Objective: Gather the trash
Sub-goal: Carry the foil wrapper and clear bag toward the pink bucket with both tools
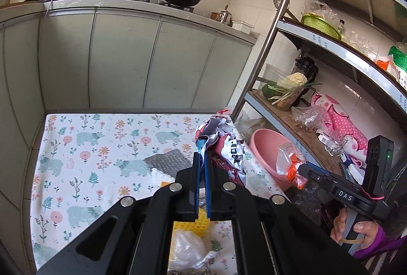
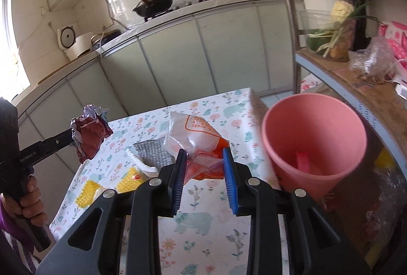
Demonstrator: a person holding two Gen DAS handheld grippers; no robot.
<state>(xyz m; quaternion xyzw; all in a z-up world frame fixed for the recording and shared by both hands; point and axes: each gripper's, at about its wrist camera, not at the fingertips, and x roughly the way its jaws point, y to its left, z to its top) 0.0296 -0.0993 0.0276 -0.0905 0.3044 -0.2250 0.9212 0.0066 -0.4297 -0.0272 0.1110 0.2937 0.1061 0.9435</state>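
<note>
My left gripper (image 1: 202, 148) is shut on a crumpled maroon-and-white wrapper (image 1: 223, 145), held above the floral table (image 1: 101, 148); the same wrapper (image 2: 87, 131) hangs at the left of the right wrist view. My right gripper (image 2: 203, 151) is shut on a clear-and-orange plastic bag (image 2: 195, 137), lifted over the table's right part, just left of the pink bin (image 2: 313, 137). In the left wrist view that bag (image 1: 290, 160) hovers over the pink bin (image 1: 267, 148). A pink scrap lies inside the bin.
On the table lie a grey bubble-wrap pouch (image 2: 150, 149), yellow mesh pieces (image 2: 89, 191) and a clear crumpled bag (image 1: 190, 249). A metal shelf rack (image 1: 305, 107) stands right of the bin. Kitchen cabinets (image 1: 127, 59) with two woks run behind the table.
</note>
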